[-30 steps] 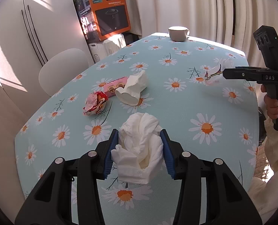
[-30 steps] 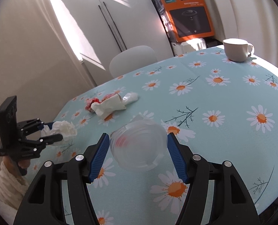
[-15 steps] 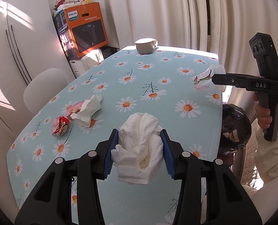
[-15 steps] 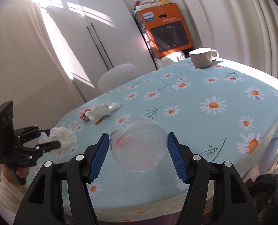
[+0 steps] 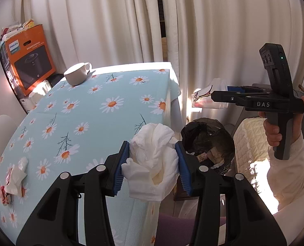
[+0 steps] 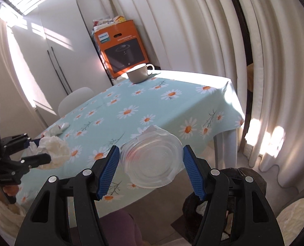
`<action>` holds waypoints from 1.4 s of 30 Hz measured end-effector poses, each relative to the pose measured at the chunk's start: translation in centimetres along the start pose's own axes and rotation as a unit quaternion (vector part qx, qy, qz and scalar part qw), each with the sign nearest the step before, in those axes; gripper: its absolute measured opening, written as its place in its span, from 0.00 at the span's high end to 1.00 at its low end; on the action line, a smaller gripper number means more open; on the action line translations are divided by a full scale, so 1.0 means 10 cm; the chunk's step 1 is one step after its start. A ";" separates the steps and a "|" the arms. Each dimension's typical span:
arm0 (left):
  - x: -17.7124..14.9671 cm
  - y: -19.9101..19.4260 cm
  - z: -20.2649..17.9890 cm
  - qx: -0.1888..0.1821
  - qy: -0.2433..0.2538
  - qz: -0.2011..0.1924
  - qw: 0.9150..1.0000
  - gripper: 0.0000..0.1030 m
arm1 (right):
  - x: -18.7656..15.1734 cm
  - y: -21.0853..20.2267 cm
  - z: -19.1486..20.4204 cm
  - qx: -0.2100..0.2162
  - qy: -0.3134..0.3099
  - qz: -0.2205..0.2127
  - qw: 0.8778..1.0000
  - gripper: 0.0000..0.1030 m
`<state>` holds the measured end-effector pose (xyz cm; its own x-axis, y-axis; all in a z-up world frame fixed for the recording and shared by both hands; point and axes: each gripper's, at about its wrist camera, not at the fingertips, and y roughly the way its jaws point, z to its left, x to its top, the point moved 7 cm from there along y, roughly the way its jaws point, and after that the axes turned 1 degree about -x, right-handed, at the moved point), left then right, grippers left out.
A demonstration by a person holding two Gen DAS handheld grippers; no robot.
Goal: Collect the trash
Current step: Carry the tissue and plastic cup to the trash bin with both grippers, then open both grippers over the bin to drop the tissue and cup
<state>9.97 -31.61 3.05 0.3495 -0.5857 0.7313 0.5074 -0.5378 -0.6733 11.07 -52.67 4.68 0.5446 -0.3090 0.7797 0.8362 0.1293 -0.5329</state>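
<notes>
My left gripper (image 5: pixel 153 167) is shut on a crumpled white tissue (image 5: pixel 154 160) and holds it past the table's near corner, beside a black trash bag (image 5: pixel 208 135) on the floor. My right gripper (image 6: pixel 149 166) is shut on a clear plastic cup (image 6: pixel 152 160), held in the air above the bag (image 6: pixel 252 176). In the left wrist view the right gripper (image 5: pixel 211 99) and its cup (image 5: pixel 208 96) hang above the bag. In the right wrist view the left gripper (image 6: pixel 36 149) and tissue (image 6: pixel 54 150) are at the left. More tissue (image 5: pixel 15 174) and a red wrapper (image 5: pixel 4 194) lie on the table.
The table has a light blue daisy cloth (image 5: pixel 102 94). A white mug (image 5: pixel 77 75) stands at its far end. An orange box (image 5: pixel 29 61) sits behind. White curtains (image 5: pixel 213 30) hang close by. A cushioned seat (image 5: pixel 252 141) is right of the bag.
Both grippers have swung right, away from over the table, with the tissue and the cup held. The trash bag has come into view below them.
</notes>
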 end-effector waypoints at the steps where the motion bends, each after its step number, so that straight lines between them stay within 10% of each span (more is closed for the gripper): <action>1: 0.04 0.07 -0.09 -0.011 0.008 0.000 1.000 0.55 | -0.02 -0.04 -0.10 -0.008 0.005 0.001 1.000 0.42; 16: 0.20 1.10 -1.10 -0.148 0.049 -0.029 0.987 0.55 | -0.74 -0.30 -1.27 -0.121 0.018 0.055 0.991 0.42; 31: -0.47 2.34 -1.56 -0.167 0.043 0.036 0.984 0.55 | -1.51 0.22 -1.62 -0.141 0.027 0.152 0.978 0.41; 37: -0.40 2.29 -1.39 -0.181 -0.008 0.027 0.983 0.12 | -1.50 0.26 -1.71 -0.189 0.026 0.144 0.971 0.16; 42: -0.37 2.15 -1.34 -0.171 0.002 0.018 0.985 0.06 | -1.44 0.24 -1.76 -0.197 0.042 0.139 0.970 0.16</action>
<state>9.03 -49.20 -15.59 0.3590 -0.6102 0.7062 0.1990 -0.6892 -0.6967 4.08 -64.53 -13.58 0.7250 -0.3907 0.5673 0.5593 -0.1467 -0.8159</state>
